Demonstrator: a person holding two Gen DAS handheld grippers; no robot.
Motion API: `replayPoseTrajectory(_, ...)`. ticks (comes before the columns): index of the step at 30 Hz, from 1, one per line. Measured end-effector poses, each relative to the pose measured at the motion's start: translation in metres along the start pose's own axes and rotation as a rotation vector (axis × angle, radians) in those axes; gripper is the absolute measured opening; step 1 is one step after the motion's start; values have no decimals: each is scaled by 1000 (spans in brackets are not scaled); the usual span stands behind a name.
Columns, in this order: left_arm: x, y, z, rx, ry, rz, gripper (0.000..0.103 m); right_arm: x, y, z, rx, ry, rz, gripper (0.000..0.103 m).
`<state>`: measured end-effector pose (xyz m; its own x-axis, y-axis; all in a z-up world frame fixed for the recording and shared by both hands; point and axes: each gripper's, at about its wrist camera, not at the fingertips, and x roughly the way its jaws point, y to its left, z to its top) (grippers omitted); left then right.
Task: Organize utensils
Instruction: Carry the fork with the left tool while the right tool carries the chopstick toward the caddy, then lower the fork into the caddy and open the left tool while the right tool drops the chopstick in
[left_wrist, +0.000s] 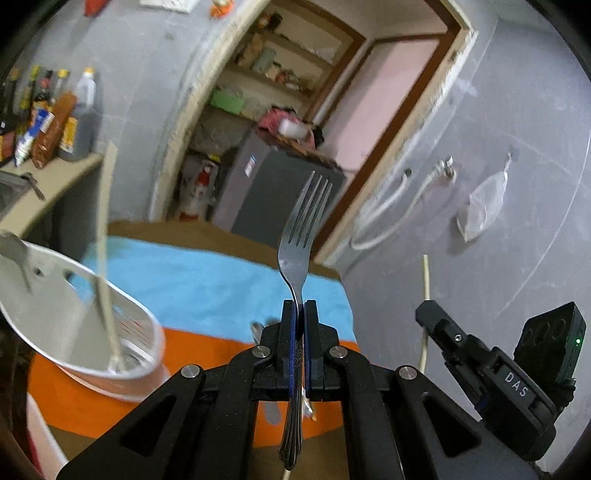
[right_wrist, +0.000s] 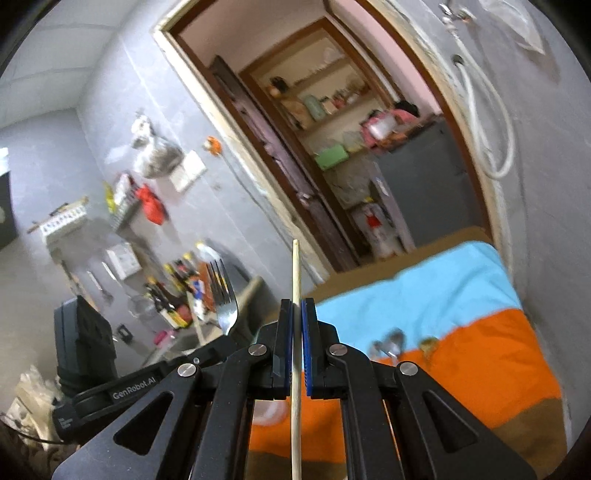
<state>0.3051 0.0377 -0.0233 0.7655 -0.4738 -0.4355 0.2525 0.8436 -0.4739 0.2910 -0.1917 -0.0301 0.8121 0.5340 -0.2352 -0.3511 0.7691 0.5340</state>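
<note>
The steel fork (left_wrist: 301, 236), tines up and pointing to one o'clock, is pinched at its neck by the left gripper (left_wrist: 299, 306), high above the blue-and-orange cloth (left_wrist: 207, 288). At nine o'clock the white container (left_wrist: 55, 317) already holds one chopstick, its rim just beside the fork's path. The right gripper (right_wrist: 297, 306) pinches a pale chopstick (right_wrist: 295, 269) upright, free air all round.

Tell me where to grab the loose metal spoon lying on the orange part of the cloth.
Take the loose metal spoon by its handle, coming straight down from above with the claw across it. It lies flat on the orange and blue cloth, so a side approach has nothing to bite; the rounded bowl would slip. The handle's exact direction is blurred.
</note>
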Motion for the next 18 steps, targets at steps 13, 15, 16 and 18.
replayPoseTrajectory(13,-95,95,66,-72,-298,198,1,76,91,18,-78,-113,309,3)
replayPoseTrajectory(15,-103,116,71,-98,-338,232,1,91,105,17,-97,-134,346,3)
replayPoseTrajectory(16,-106,126,72,-109,-353,242,1,97,110,17,-103,-141,357,3)
replayPoseTrajectory(18,-109,144,74,-127,-388,266,1,109,115,15,-117,-152,375,3)
